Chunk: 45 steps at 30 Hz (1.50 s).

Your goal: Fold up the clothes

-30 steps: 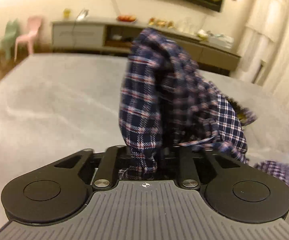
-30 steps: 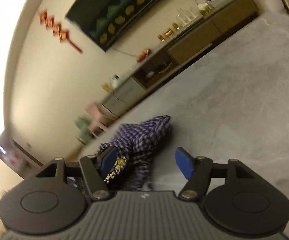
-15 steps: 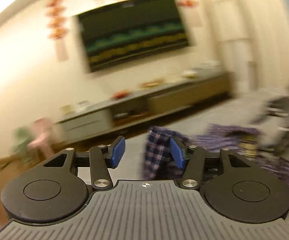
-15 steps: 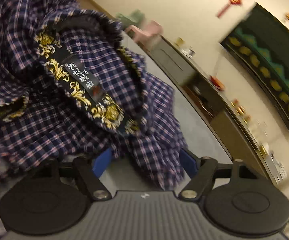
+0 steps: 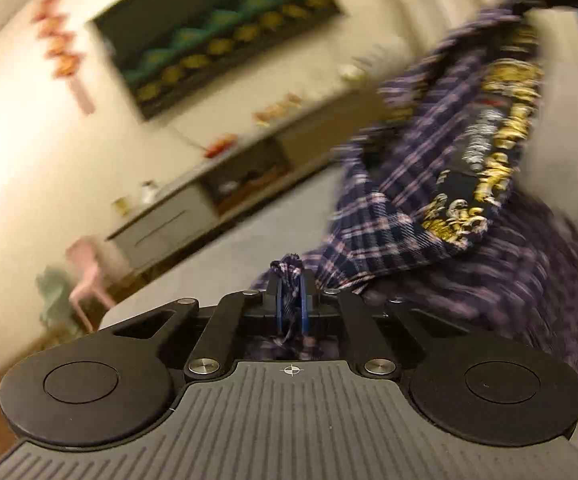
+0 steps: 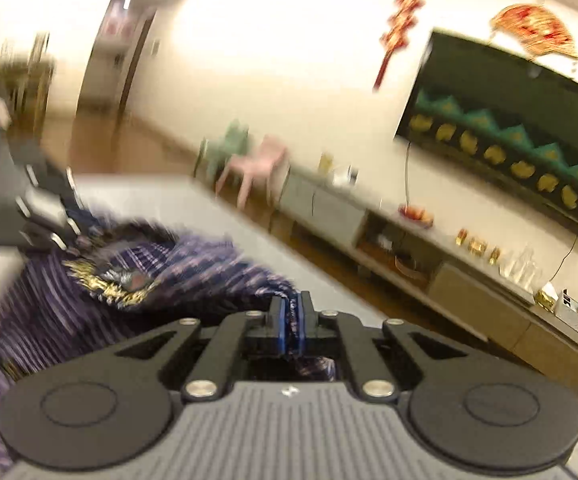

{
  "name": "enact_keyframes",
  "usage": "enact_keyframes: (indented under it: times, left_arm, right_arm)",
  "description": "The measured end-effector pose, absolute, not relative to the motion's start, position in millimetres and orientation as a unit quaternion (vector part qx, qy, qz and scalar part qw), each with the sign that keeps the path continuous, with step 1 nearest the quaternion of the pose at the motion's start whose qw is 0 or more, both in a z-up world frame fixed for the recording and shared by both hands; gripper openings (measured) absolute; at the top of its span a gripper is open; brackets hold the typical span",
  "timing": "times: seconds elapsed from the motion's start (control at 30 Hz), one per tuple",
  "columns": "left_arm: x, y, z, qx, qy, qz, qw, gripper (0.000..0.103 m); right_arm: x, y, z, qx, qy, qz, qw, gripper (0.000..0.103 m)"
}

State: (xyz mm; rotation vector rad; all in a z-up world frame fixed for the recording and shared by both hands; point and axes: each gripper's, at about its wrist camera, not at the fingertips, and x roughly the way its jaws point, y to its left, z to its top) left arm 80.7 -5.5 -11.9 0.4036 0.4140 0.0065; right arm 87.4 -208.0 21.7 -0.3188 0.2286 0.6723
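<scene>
A navy plaid garment (image 5: 401,216) with a black and gold waistband (image 5: 485,184) hangs stretched between my two grippers above the grey surface (image 5: 249,240). My left gripper (image 5: 290,296) is shut on a bunched edge of it. My right gripper (image 6: 290,320) is shut on another edge of the same garment (image 6: 193,264). In the right wrist view the left gripper (image 6: 29,208) shows at the far left, with the waistband (image 6: 109,280) sagging between. Both views are blurred by motion.
A long low cabinet (image 6: 429,256) with small items runs along the far wall under a dark screen (image 6: 509,136). A pink chair (image 6: 257,168) and a green chair (image 6: 229,144) stand on the wooden floor beyond the grey surface (image 6: 193,208).
Both grippers were open half a second ago and are now shut on the plaid garment. The garment has been lifted off the surface and is spread between them.
</scene>
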Motion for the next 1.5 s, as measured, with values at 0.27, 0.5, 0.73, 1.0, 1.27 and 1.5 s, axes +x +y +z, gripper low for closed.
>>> enact_keyframes:
  times: [0.27,0.5,0.73,1.0,1.27,1.5]
  left_arm:
    - [65,-9,11,0.206,0.235,0.001,0.95,0.036]
    - [22,-76,-5,0.347,0.191,-0.109,0.912,0.064]
    - [65,-107,-51,0.522,0.196,-0.117,0.822,0.065]
    - [114,-87,-60,0.505,0.255,-0.174,0.806,0.065]
    - [113,-71,-17,0.423,0.231,-0.235,0.844,0.062]
    - [104,-112,-12,0.44,0.208,-0.306,0.818,0.074]
  right_arm:
    - [141,-284,-30,-0.029,0.262,0.18,0.948,0.002]
    - [128,-307,-57,-0.103,0.267,0.172,0.942,0.045]
    - [108,-229,-77,-0.317,0.203,0.239,0.895,0.07]
    - [146,-193,-117,-0.392,0.246,0.242,0.853,0.003]
    - [160,-259,-28,-0.129,0.196,0.255,0.938,0.001]
    - [184,-287,-19,-0.014,0.213,0.221,0.952,0.001]
